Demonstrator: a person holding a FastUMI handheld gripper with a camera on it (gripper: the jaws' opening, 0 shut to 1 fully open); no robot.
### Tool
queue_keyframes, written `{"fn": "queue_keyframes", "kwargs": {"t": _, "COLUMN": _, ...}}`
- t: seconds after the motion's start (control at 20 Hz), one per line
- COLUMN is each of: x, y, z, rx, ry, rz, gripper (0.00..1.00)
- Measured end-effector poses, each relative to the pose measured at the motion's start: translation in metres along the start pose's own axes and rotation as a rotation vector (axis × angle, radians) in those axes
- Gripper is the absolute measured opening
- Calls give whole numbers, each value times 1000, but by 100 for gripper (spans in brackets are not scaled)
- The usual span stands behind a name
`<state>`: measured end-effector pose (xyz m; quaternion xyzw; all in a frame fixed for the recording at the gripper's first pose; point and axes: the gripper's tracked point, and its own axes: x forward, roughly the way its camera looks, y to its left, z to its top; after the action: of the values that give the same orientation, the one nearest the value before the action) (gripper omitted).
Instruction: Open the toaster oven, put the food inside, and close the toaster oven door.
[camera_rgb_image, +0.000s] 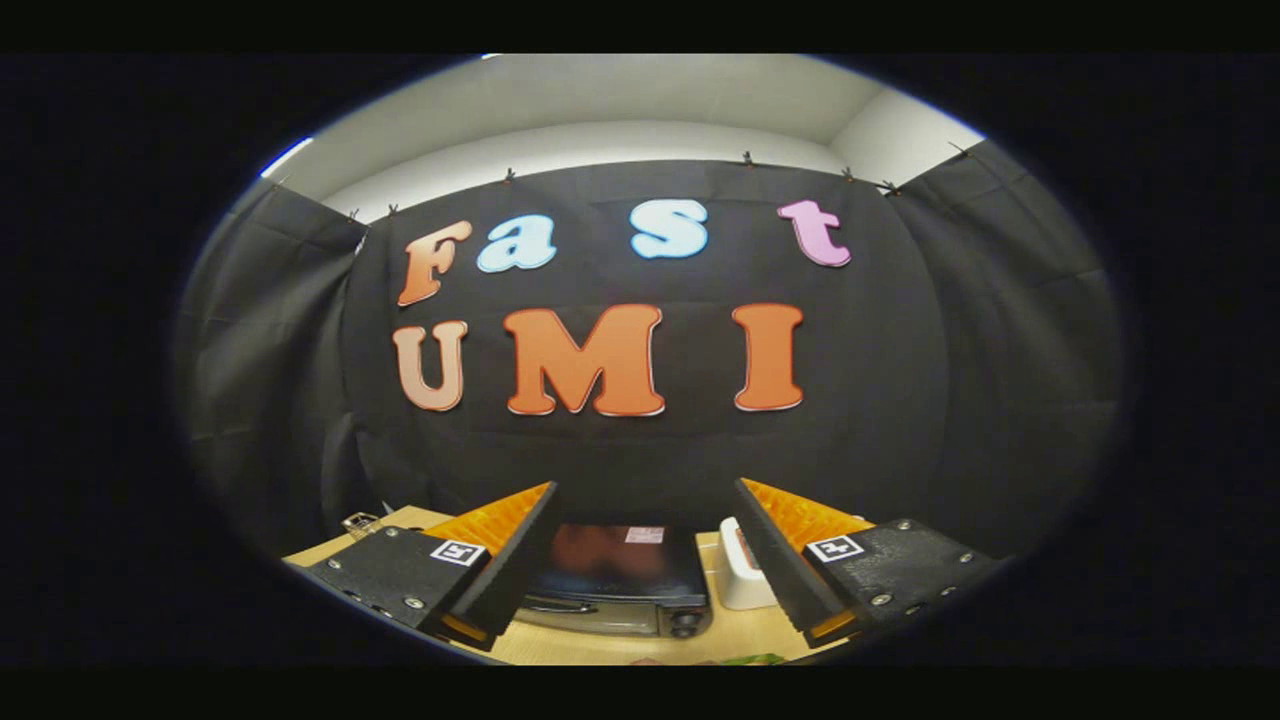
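Between the two fingers, and well beyond their tips, a toaster oven (620, 580) sits on a pale wooden worktop (600, 645). The gripper (645, 490) is held high, looking down on the oven's dark, glossy top; a small pale label sits on that top toward its back edge. Below the top, the oven's front face shows as a narrow strip, with a bar-like handle across the door and a round dark knob at the right end of that face. The door looks closed, though the steep angle makes this hard to confirm.

The fingers are spread wide apart with nothing held between them, and they touch nothing. Each finger widens back into a dark block that carries a small square marker.

Just to the right of the toaster oven stands a small white container (742, 578), partly hidden behind the right finger; something reddish shows at its top, but what it is cannot be made out. On the worktop in front of the oven, close to the gripper, lies a sliver of something green (752, 659), too little visible to identify. Well to the left of the oven, at the far corner of the worktop, is a small metal clip-like object (358, 522).

Behind the oven hangs a black cloth wall (900, 400), with pale room wall and ceiling above it.
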<state>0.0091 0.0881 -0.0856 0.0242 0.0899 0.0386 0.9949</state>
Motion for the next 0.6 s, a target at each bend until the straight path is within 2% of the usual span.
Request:
{"fn": "queue_keyframes", "kwargs": {"t": 0.3, "x": 26, "y": 52, "z": -93, "rx": 47, "ry": 209, "rz": 27, "gripper": 100}}
{"fn": "queue_keyframes", "kwargs": {"t": 0.6, "x": 43, "y": 85, "z": -150, "rx": 35, "ry": 314, "rz": 11, "gripper": 100}}
